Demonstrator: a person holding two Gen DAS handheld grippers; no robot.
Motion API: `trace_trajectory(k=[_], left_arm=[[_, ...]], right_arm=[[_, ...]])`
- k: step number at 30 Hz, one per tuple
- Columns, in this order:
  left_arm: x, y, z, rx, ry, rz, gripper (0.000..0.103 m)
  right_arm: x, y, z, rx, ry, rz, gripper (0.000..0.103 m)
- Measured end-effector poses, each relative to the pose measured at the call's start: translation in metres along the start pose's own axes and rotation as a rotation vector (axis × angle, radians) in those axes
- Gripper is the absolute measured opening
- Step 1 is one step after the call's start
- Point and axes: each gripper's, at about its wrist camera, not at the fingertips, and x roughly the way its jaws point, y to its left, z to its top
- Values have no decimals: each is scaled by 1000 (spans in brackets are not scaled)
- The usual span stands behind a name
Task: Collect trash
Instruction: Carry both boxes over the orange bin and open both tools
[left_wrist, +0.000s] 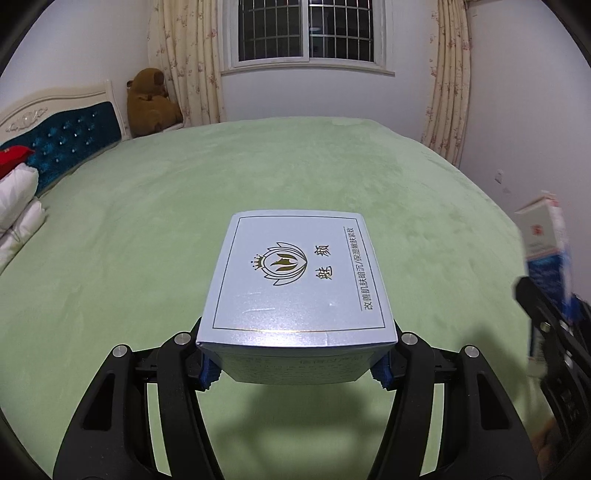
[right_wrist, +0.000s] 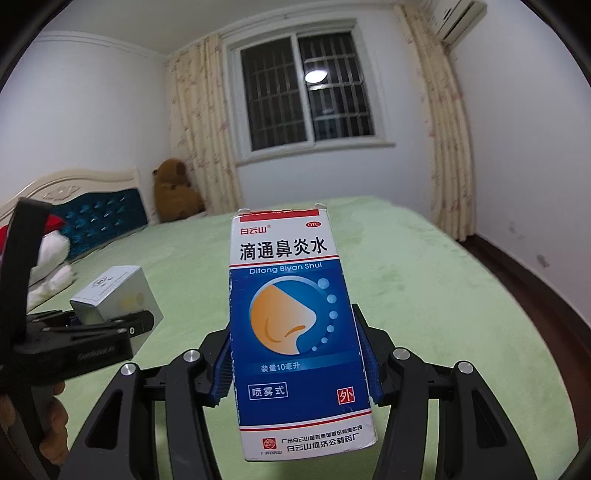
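Note:
A flat silver-blue box (left_wrist: 295, 280) with a gold lotus emblem hangs above the green bed cover (left_wrist: 147, 236). My left gripper (left_wrist: 296, 369) is shut on it, blue pads pressing its two sides. In the right wrist view the same silver-blue box (right_wrist: 114, 291) and left gripper (right_wrist: 122, 317) show at the left. A tall blue and white nasal-spray carton (right_wrist: 295, 325) stands upright in my right gripper (right_wrist: 296, 373), whose pads clamp its sides. From the left wrist view the carton (left_wrist: 546, 251) and right gripper (left_wrist: 546, 317) appear blurred at the right edge.
The bed has a white headboard with teal padding (left_wrist: 74, 136), white pillows (left_wrist: 18, 206) and a red cushion (left_wrist: 13, 157) at the left. A brown teddy bear (left_wrist: 151, 103) sits in the corner by floral curtains (left_wrist: 188, 62). Dark floor (right_wrist: 524, 273) runs along the bed's right side.

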Motion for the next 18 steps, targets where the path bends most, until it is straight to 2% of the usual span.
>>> trace_trajectory(k=[4,9,14,18], left_arm=[[-26,7,-19,-9,12,-7,60],[-62,18,-46,-12,18,-17,60],[-105,27,-84,-12,22,-65,60],[-149,30,-127,29,24,-120,60]], right_arm=[[-24,10,-4,-15,39,28,54],[-66,13,-13,40,82,67,54],[-132,32,-54,47,141,135,54],[-193,62,-92,-24,171,216,55]])
